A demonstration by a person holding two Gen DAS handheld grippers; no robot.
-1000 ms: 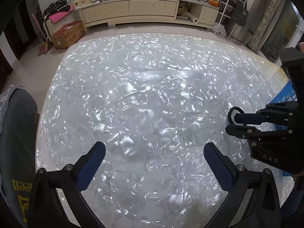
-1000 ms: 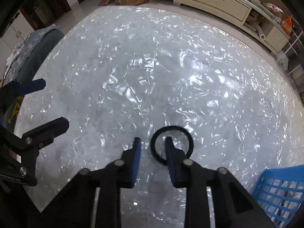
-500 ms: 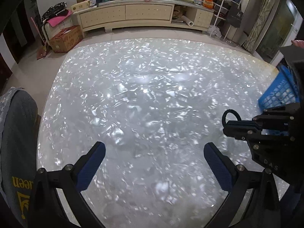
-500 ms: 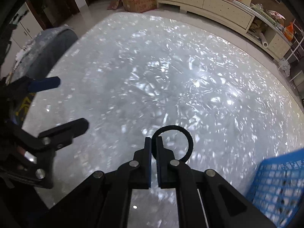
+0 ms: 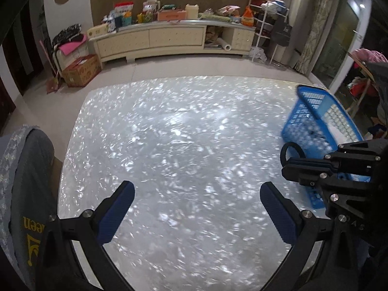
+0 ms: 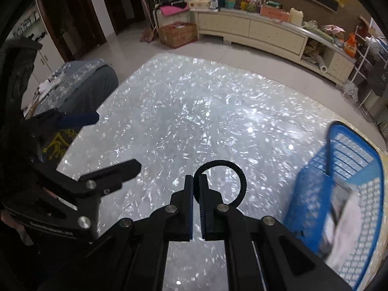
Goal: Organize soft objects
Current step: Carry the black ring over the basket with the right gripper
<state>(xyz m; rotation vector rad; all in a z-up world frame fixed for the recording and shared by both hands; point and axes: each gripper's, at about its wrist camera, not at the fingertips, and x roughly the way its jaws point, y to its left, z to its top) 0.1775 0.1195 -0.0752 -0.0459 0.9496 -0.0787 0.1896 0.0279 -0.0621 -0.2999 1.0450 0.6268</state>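
A black hair tie point(image 6: 230, 179) hangs pinched between the clenched pads of the right gripper point(image 6: 196, 181), lifted clear of the shimmering white tabletop point(image 6: 194, 121) and just short of the blue basket point(image 6: 339, 169) that stands at the table's right edge. Seen from the left wrist camera, the loop pokes out past the closed tips, in front of the basket's near wall. The left gripper point(image 5: 196, 208) hovers over the middle of the table with its blue-padded fingers point(image 5: 116, 208) spread wide and nothing between them.

The sorting appears well advanced. No other soft item lies on the visible tabletop, and the basket already holds something pale, perhaps a cloth or a wrapped packet point(image 6: 344, 218), though motion blur makes it hard to identify. What remains, by the look of it, is to carry the hair tie over the basket rim and let it go; whether more items wait outside the frame cannot be told.

Little writing is legible. A grey cloth draped over a chair point(image 5: 26, 194) at the table's left edge bears yellow lettering, upside down in the left view, ending in "een" above a yellow emblem. Pale letters on the right gripper's body read roughly "A S". Boxes and packets crowd the cream sideboard point(image 5: 169, 38) against the far wall, and a cardboard box point(image 5: 81, 70) sits on the floor beside it, but their print is too small to read.
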